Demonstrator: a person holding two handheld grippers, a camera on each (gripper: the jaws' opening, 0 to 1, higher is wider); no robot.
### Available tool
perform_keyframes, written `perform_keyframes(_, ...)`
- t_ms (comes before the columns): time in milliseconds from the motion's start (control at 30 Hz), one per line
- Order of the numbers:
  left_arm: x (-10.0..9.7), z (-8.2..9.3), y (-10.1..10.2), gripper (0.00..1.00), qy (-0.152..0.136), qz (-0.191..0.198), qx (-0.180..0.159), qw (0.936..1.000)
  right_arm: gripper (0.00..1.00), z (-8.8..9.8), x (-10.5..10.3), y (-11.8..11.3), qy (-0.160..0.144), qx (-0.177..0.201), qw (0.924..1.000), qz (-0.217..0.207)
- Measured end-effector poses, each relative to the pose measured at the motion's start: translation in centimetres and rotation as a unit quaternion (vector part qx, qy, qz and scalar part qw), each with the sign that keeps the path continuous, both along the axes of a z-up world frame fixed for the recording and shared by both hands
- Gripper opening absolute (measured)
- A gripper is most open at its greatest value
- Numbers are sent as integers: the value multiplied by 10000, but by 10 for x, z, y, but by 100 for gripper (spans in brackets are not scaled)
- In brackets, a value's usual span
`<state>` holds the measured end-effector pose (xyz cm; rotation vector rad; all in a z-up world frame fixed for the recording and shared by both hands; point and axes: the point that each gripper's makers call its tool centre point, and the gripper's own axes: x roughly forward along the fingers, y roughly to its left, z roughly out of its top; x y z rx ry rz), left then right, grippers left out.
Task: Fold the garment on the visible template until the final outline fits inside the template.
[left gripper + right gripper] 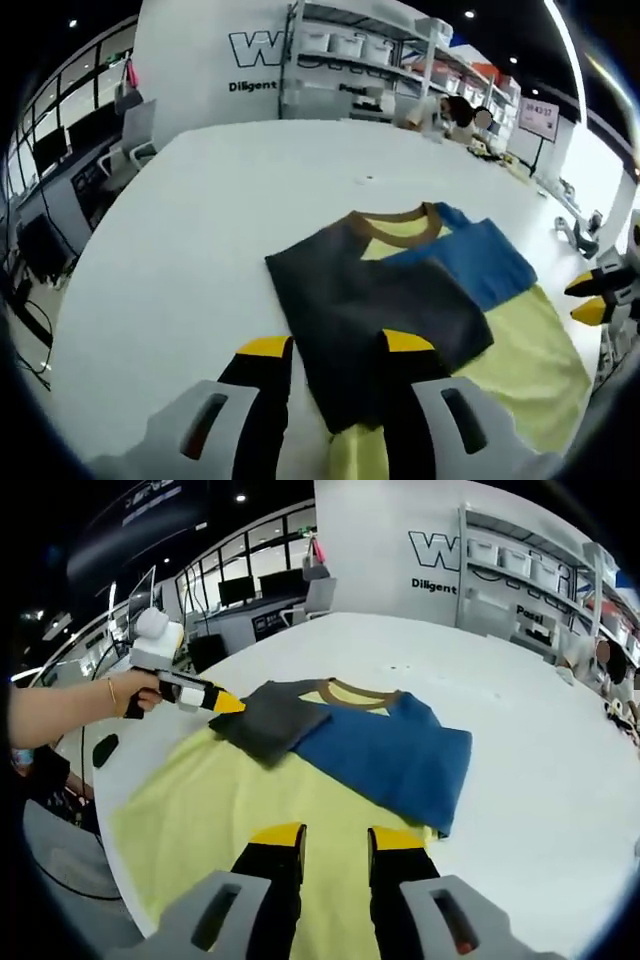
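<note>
Two sleeves of the shirt (300, 780), one grey (380, 300) and one blue (390, 755), lie folded inward across its yellow body on the white desk (200, 230), likely to narrow the outline; no template is visible. The left gripper (340, 345) hovers with jaws apart over the grey sleeve's near edge, seemingly clear of the cloth. The right gripper (325, 835), jaws also apart and empty, hangs over the yellow hem, so a bottom-up fold looks next.

Yellow garment (250, 800) flat on table, grey and blue sleeves folded inward.
</note>
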<state>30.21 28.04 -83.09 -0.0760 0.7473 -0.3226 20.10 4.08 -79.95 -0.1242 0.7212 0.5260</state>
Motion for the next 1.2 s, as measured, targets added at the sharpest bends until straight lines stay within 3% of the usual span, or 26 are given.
perform_keyframes(167,-1,-7,6,22,85,48,248,9996,19,-3,-1,2,35,24,10000,15)
perform_keyframes(267,-2,-8,7,14,80,18,296,9995,19,-3,0,2,34,22,10000,13)
perform_keyframes(467,-2,-5,9,6,92,-10,283,9996,19,-2,1,3,21,47,10000,23)
perform_keyframes(833,-5,23,0,6,-213,-261,360,9988,26,7,-10,2,14,181,9998,61)
perform_keyframes(967,-7,31,-8,6,-247,-409,406,9980,35,12,-16,2,-6,250,9996,133)
perform_keyframes(1067,-7,31,-5,6,-208,-392,676,9967,49,13,-21,2,39,257,9994,214)
perform_keyframes(1200,-6,30,-1,6,-238,-331,692,9968,65,13,-27,4,75,251,9992,317)
